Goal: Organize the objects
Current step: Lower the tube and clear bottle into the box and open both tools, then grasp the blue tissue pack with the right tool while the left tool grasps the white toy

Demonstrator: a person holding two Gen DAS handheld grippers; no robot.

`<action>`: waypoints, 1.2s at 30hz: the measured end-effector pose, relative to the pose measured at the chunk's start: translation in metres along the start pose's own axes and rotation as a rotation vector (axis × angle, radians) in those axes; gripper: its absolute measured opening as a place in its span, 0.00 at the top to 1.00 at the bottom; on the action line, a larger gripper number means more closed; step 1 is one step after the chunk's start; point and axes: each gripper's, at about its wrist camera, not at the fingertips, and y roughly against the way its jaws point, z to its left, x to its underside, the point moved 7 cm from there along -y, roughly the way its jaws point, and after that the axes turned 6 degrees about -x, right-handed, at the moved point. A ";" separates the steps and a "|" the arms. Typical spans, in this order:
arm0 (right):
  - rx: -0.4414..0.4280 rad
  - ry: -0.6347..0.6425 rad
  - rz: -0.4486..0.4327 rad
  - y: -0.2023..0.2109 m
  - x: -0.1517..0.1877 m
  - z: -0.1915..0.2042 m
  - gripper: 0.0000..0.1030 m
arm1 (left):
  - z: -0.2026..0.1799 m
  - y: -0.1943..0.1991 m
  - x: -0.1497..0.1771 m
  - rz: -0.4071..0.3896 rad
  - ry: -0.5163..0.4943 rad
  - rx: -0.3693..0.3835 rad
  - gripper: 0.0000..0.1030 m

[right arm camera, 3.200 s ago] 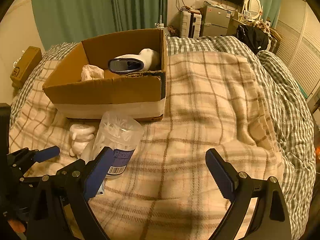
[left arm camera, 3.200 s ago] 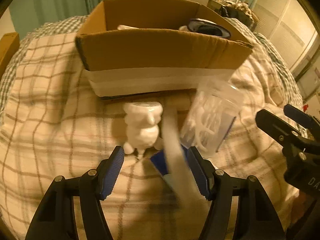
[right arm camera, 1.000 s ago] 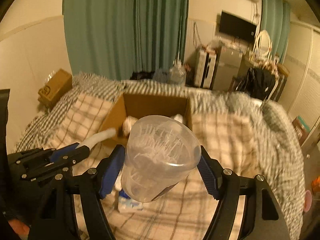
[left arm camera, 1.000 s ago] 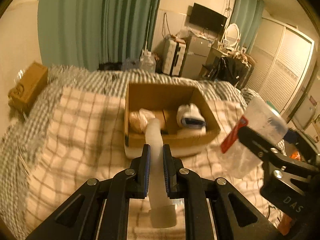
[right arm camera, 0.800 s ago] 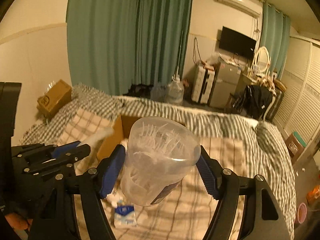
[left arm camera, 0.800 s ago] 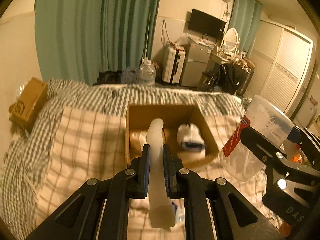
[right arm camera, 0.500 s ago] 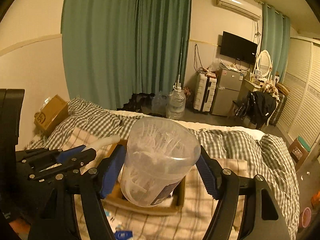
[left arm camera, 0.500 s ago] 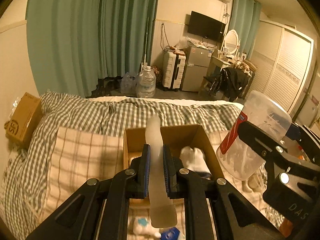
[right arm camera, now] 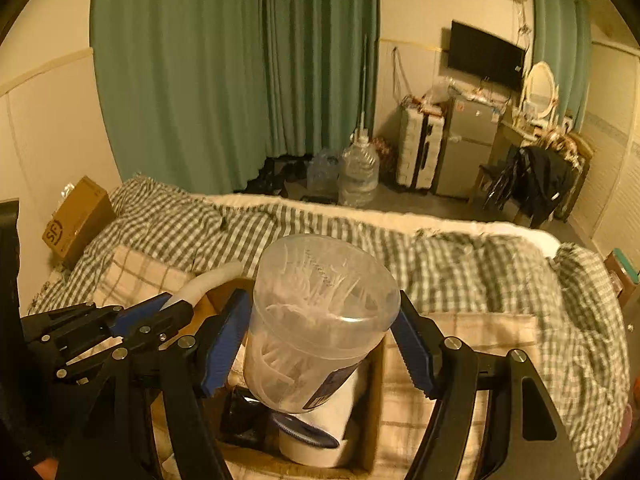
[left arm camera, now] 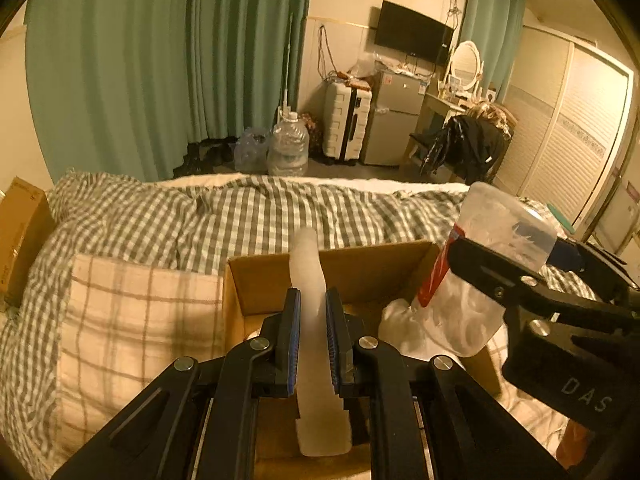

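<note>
My left gripper (left arm camera: 312, 316) is shut on a white tube (left arm camera: 310, 280) and holds it above the open cardboard box (left arm camera: 360, 268) on the bed. My right gripper (right arm camera: 322, 332) is shut on a clear plastic tub of cotton swabs (right arm camera: 316, 320), also above the box (right arm camera: 374, 400). The tub also shows in the left wrist view (left arm camera: 480, 280), the left gripper and the tube (right arm camera: 208, 280) in the right wrist view. Inside the box lies a white and blue slipper (right arm camera: 316, 432).
The box rests on a cream plaid blanket (left arm camera: 132, 320) over a green checked duvet (left arm camera: 240, 212). A small cardboard box (right arm camera: 76, 216) sits at the bed's left edge. Beyond the bed are water bottles (left arm camera: 288, 148), a suitcase (left arm camera: 346, 124), a fridge and green curtains.
Both grippers closed on their objects, lifted them off the blanket and carried them forward over the box. The view now looks across the room rather than down at the bed.
</note>
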 end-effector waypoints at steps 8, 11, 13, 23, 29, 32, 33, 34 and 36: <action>-0.056 -0.062 0.050 -0.030 0.012 -0.008 0.25 | -0.001 -0.022 0.016 0.050 0.000 0.006 0.74; -0.029 -0.071 0.011 -0.020 0.008 -0.012 0.09 | 0.000 -0.017 0.018 0.052 -0.006 -0.012 0.28; -0.014 -0.075 0.001 -0.011 0.004 -0.015 0.09 | 0.001 -0.006 0.017 0.019 -0.004 -0.030 0.09; 0.024 -0.049 -0.089 0.088 -0.014 -0.016 0.09 | 0.011 0.076 0.008 -0.059 -0.042 -0.076 0.02; 0.042 0.000 -0.132 0.151 -0.002 0.002 0.09 | 0.023 0.130 0.024 -0.117 -0.049 -0.104 0.00; 0.041 0.008 -0.132 0.166 0.012 0.011 0.09 | 0.031 0.143 0.043 -0.119 -0.042 -0.114 0.00; 0.039 0.012 -0.128 0.168 0.020 0.014 0.09 | 0.032 0.145 0.048 -0.116 -0.039 -0.115 0.00; 0.039 0.014 -0.123 0.169 0.027 0.016 0.09 | 0.036 0.144 0.055 -0.109 -0.035 -0.116 0.00; 0.037 0.017 -0.105 0.167 0.046 0.022 0.09 | 0.042 0.143 0.073 -0.097 -0.020 -0.129 0.00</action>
